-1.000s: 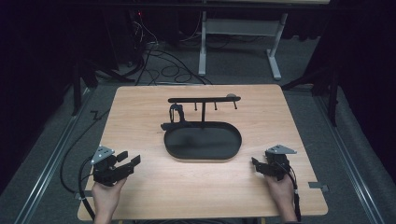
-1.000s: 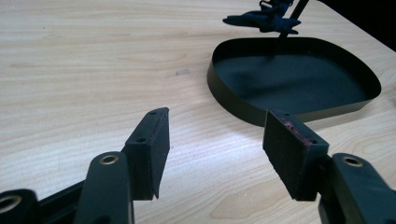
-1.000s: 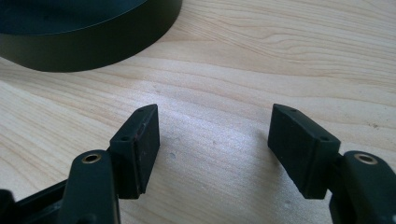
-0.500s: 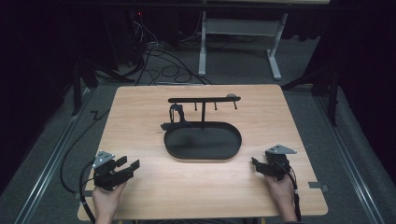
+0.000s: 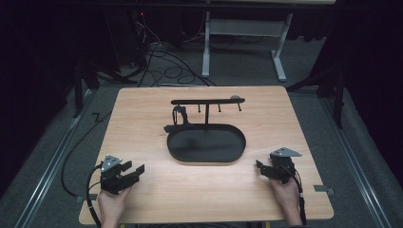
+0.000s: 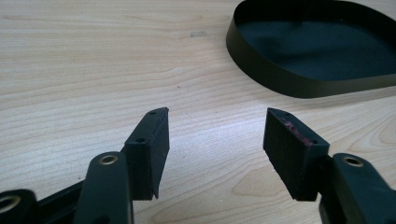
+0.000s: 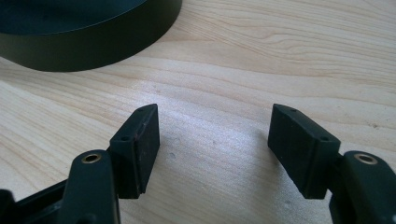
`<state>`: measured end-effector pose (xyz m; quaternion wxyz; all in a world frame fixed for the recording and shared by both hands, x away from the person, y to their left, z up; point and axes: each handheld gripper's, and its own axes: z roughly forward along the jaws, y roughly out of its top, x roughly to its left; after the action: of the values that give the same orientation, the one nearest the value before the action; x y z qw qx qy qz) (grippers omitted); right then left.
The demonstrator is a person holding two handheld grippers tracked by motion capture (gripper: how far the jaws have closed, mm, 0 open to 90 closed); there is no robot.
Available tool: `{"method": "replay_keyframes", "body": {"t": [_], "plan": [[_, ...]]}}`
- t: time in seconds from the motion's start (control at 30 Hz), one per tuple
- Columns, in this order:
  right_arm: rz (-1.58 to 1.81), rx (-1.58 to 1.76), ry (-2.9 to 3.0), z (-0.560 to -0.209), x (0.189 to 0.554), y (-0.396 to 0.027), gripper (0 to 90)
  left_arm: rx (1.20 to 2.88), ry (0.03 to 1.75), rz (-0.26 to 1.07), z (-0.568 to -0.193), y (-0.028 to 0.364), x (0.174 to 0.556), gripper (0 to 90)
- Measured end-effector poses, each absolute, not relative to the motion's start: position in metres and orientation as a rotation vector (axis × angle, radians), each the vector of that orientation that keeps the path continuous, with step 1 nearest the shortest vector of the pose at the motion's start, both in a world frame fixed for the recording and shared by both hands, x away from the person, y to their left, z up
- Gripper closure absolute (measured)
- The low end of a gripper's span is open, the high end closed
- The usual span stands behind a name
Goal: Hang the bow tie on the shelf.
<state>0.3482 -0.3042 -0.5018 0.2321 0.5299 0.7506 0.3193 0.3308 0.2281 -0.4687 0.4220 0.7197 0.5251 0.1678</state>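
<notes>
A black oval tray (image 5: pixel 206 145) sits in the middle of the wooden table (image 5: pixel 142 114), with a black stand and its horizontal bar (image 5: pixel 207 101) rising at the tray's back edge. A small dark item (image 5: pixel 178 114) hangs from the bar's left part. My left gripper (image 5: pixel 133 172) rests low at the front left, open, with bare wood between its jaws (image 6: pixel 215 135); the tray's rim (image 6: pixel 261 77) lies ahead to its right. My right gripper (image 5: pixel 260 167) is at the front right, open and empty (image 7: pixel 215 140), with the tray's wall (image 7: pixel 93 49) close ahead on its left.
Cables (image 5: pixel 161 61) lie on the dark floor behind the table, near a white metal frame (image 5: pixel 247 33). A cable (image 5: pixel 90 199) trails from the left gripper over the table's front edge. Bare wood spreads between the tray and both hands.
The left gripper has sunk a little toward the table's front edge. The right gripper has kept still. Both stay open.
</notes>
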Motion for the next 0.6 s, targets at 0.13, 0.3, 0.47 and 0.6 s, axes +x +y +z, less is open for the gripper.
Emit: {"method": "replay_keyframes", "body": {"t": [0.13,0.3,0.47,0.6], "plan": [[0.879,1.457,2.062,-0.502,0.348,-0.304,35.6,1.816,1.317,0.430,-0.473,0.225,0.333,41.4],[0.879,1.457,2.062,-0.502,0.348,-0.304,35.6,1.831,1.315,0.442,-0.478,0.221,0.336,41.3],[0.878,1.456,2.063,-0.502,0.348,-0.304,35.6,1.856,1.312,0.470,-0.482,0.217,0.339,40.6],[0.878,1.456,2.063,-0.502,0.348,-0.304,35.6,1.871,1.314,0.486,-0.487,0.214,0.341,40.5]]}}
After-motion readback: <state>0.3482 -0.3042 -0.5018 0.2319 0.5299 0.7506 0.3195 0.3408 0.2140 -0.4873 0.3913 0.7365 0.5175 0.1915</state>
